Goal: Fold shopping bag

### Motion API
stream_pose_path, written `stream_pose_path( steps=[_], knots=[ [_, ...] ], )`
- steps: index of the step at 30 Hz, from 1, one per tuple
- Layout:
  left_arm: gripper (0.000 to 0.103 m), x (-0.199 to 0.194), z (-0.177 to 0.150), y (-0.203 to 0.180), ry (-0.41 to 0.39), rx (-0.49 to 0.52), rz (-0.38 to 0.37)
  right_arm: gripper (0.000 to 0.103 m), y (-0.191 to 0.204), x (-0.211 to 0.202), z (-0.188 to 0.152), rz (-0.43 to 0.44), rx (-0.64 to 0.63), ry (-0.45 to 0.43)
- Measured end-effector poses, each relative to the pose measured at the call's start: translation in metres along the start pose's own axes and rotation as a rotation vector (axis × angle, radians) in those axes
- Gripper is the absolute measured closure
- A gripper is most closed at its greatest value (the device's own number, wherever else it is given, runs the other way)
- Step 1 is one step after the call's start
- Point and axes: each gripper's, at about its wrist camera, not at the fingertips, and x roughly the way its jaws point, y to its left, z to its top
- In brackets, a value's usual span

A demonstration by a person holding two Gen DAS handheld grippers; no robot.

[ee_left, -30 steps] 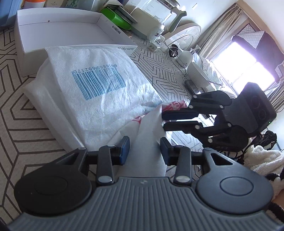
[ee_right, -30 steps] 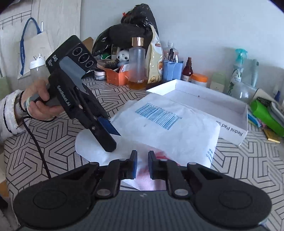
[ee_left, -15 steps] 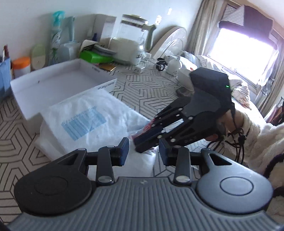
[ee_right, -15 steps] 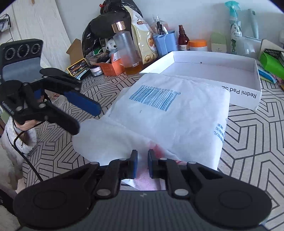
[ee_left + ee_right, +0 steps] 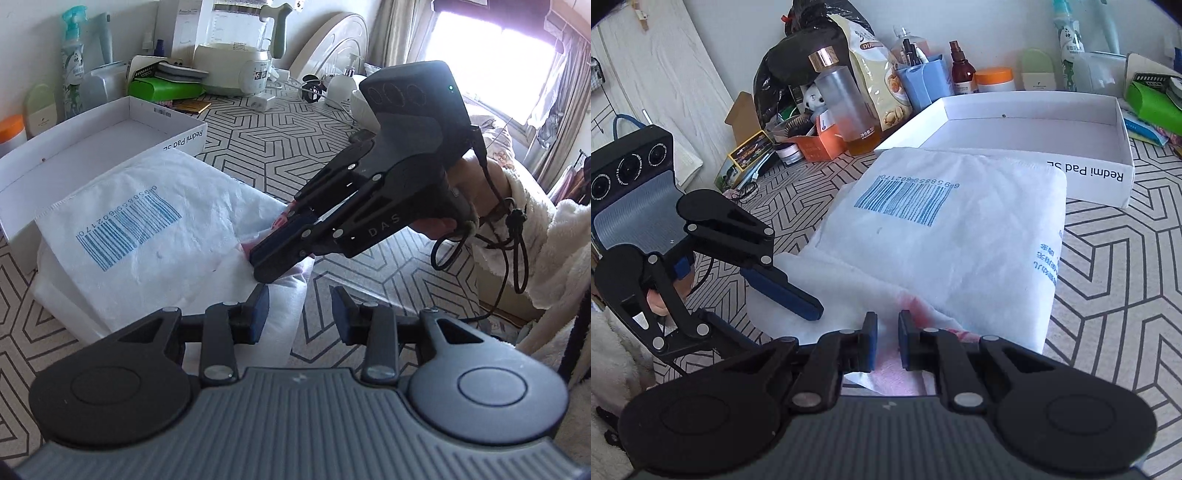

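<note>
On the geometric-patterned tablecloth [image 5: 1115, 266], beside a white cardboard box lid [image 5: 1089, 173], lies the crinkled white nonwoven shopping bag [image 5: 942, 236]. Right gripper [image 5: 887, 334] pinches its pink-tinged fold; left gripper [image 5: 297, 308] gapes wide, holding nothing.

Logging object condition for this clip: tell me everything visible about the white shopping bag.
The shopping bag is white, of a thin, fibrous non-woven-looking fabric, lying mostly flat and partly folded on the patterned tabletop. Its top face carries a blue barcode with digits; small blue text runs along one side edge. Reddish print shows at the crumpled near end. Its far edge meets the open white box. The right gripper is shut on the near end; the left gripper is open around an adjacent flap.
</note>
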Motion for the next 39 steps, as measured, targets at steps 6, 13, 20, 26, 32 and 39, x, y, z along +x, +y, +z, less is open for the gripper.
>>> stream_pose_path(
  steps=[6, 13, 20, 26, 32, 39],
  knots=[
    [0.067, 0.006, 0.0, 0.0, 0.02, -0.002, 0.016, 0.092, 0.007, -0.001, -0.005, -0.031, -0.026, -0.03],
    [0.068, 0.008, -0.002, 0.003, 0.031, -0.016, 0.01, 0.09, 0.026, -0.002, -0.015, -0.107, -0.123, -0.076],
    [0.068, 0.008, -0.003, 0.014, 0.027, -0.054, -0.031, 0.075, 0.047, -0.018, -0.024, -0.191, -0.21, -0.09],
    [0.068, 0.007, -0.006, 0.027, 0.019, -0.114, -0.087, 0.064, 0.065, -0.041, -0.036, -0.253, -0.277, -0.112],
    [0.067, 0.008, -0.006, 0.028, 0.017, -0.12, -0.095, 0.066, 0.043, -0.053, -0.033, -0.283, -0.214, -0.137],
    [0.067, 0.008, -0.006, 0.031, 0.015, -0.134, -0.109, 0.068, 0.0, -0.041, -0.033, -0.199, -0.046, -0.101]
  ],
)
